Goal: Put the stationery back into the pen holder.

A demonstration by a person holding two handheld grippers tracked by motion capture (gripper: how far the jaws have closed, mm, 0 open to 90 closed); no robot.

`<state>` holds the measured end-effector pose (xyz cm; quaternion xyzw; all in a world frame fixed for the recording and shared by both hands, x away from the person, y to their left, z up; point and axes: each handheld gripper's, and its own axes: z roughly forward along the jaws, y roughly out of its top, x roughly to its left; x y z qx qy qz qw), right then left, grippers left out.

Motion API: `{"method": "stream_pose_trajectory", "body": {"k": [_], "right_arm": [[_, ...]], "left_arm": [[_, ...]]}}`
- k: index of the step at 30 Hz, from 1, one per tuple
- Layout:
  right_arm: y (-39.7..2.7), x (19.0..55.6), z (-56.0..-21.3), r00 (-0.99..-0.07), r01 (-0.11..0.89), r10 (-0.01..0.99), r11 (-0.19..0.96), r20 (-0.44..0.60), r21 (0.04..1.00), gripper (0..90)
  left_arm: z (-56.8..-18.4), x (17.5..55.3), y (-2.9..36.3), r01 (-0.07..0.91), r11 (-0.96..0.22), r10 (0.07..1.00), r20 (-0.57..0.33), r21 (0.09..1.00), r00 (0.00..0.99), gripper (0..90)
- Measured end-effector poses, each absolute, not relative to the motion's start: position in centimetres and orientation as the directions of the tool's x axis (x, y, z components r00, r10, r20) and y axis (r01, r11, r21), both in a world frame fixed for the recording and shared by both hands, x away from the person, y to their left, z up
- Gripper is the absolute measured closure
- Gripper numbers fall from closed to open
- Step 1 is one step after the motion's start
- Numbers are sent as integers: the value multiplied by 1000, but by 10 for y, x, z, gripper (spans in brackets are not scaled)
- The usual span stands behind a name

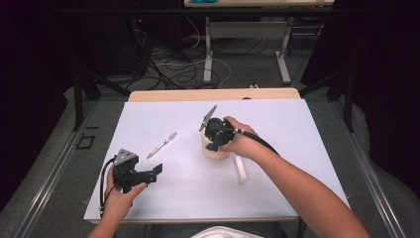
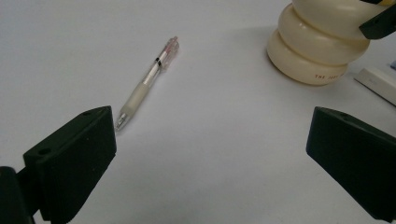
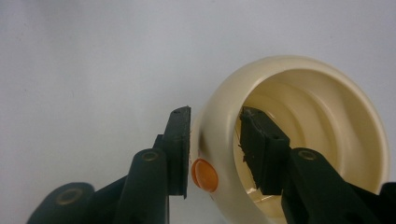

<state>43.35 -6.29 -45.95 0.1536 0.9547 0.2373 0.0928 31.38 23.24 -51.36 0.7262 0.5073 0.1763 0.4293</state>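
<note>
A cream, glossy, ribbed cup [image 3: 322,135] with stacked rounded rings stands on the white matte table cover [image 1: 277,198], right of centre. The right gripper [image 3: 212,144] straddles the cup's rim: one black jaw sits outside the wall just above an orange dot [image 3: 204,175], the other inside the mouth. A gap shows at the inner jaw, so the pads do not clamp the wall. The left gripper [image 2: 210,158] rests near the front left, jaws wide apart around nothing. A clear pen [image 2: 148,80] with a pale grip lies just beyond it, and a white stick [image 1: 240,170] lies beside the cup.
</note>
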Motion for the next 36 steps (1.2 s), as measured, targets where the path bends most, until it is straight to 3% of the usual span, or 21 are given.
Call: {"method": "stream_pose_trajectory", "body": {"k": [11,15,36], "right_arm": [[-74,425,-449,-887,341,454,765,-81,547,468],[-83,422,-445,-870,390,492,725,-30,568,414],[-143,395,-436,-753,517,658,580,13,629,349]], "left_arm": [[-514,314,233,584,-113,888,-182,804,421,18],[-514,314,234,586,-111,889,-184,802,420,18],[-514,314,235,590,-101,890,-192,801,414,18]]}}
